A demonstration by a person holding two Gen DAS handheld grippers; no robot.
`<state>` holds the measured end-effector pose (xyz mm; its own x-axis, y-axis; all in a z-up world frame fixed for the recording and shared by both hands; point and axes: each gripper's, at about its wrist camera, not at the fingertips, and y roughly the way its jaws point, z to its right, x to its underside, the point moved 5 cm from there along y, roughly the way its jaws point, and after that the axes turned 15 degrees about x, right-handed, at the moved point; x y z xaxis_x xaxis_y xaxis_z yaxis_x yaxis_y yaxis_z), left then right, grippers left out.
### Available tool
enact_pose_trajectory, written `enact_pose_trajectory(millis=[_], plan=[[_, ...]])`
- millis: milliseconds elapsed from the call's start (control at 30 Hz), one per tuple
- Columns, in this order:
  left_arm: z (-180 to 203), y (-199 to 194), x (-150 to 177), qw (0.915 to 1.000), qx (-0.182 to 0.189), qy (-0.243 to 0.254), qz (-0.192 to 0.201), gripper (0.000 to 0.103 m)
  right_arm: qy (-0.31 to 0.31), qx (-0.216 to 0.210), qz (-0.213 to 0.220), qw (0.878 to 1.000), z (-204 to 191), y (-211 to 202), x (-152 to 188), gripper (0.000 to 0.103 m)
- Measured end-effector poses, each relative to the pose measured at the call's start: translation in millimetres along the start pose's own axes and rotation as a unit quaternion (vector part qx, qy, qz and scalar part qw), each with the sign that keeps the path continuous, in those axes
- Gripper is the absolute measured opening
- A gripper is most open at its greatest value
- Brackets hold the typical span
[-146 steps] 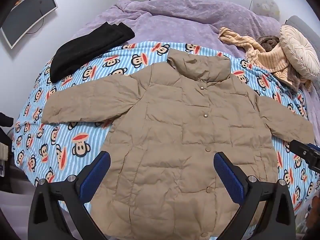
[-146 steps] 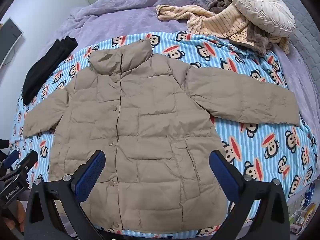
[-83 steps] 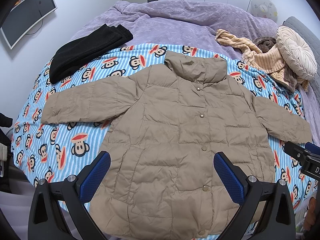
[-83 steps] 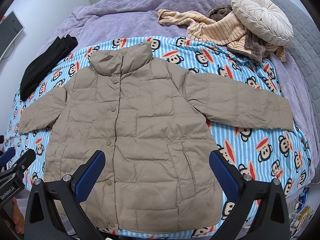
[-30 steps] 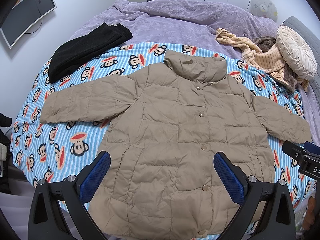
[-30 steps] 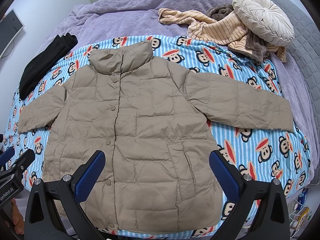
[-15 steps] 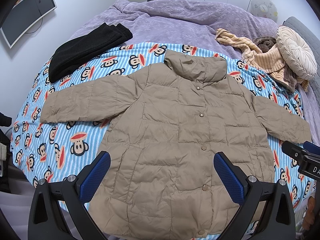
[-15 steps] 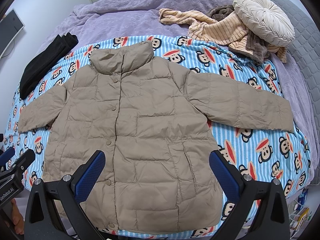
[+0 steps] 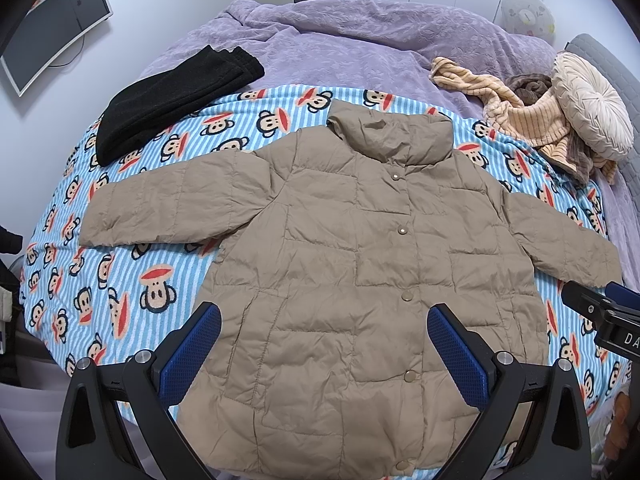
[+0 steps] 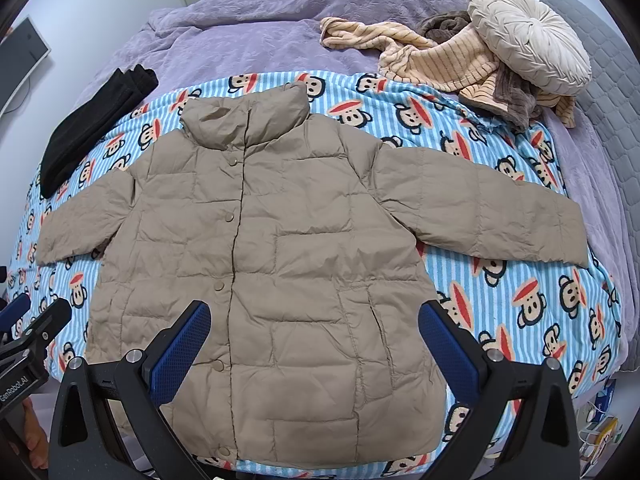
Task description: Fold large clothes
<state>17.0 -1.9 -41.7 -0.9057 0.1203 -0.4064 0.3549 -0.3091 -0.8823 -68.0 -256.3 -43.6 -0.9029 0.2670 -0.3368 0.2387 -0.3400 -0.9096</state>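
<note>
A tan quilted jacket [image 9: 360, 264] [image 10: 272, 256] lies flat and face up on a blue striped monkey-print blanket [image 9: 132, 288] [image 10: 520, 292], buttoned, collar toward the far side, both sleeves spread out sideways. My left gripper [image 9: 324, 344] hovers open above the jacket's lower hem area, nothing between its blue pads. My right gripper [image 10: 314, 342] is likewise open over the lower front of the jacket. Each gripper's tip shows at the edge of the other's view: the right gripper [image 9: 600, 312] and the left gripper [image 10: 28, 328].
A folded black garment [image 9: 172, 92] lies at the far left of the bed. A striped beige blanket [image 10: 432, 60] and a round cream cushion [image 10: 528, 36] sit at the far right. Purple bedding [image 9: 340, 44] covers the back. A monitor [image 9: 52, 20] hangs on the left wall.
Almost nothing differs over the last second; since about five seconds ago both grippers have pulled back slightly, showing more of the jacket's hem.
</note>
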Motion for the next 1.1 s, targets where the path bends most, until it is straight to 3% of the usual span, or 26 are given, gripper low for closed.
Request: enact_pose_trajectory(millis=[300, 633, 867, 1000, 1100], plan=[[-12.3, 4.5, 3.1, 0.9998, 0.001, -0.021, -0.005, 0.103, 0.001, 0.000, -0.002, 1.000, 0.1, -0.5, 0.7, 0.103], [-54.2, 20.2, 2.7, 0.9977, 0.049, -0.042, -0.019, 0.103, 0.020, -0.018, -0.015, 1.000, -14.0, 2.2, 5.0, 0.103], [-128.7, 42.7, -6.3, 0.9943, 0.077, -0.074, -0.007, 0.103, 0.046, -0.069, -0.010, 0.997, -57.4, 10.9, 3.3, 0.103], [-189.6, 63.1, -11.2, 0.9883, 0.096, -0.119, 0.004, 0.103, 0.009, -0.085, -0.071, 0.994, -111.0, 33.5, 11.2, 0.103], [-244.6, 77.9, -13.1, 0.9824, 0.099, -0.156, 0.023, 0.103, -0.008, -0.079, -0.084, 0.993, -146.0, 46.9, 17.0, 0.103]])
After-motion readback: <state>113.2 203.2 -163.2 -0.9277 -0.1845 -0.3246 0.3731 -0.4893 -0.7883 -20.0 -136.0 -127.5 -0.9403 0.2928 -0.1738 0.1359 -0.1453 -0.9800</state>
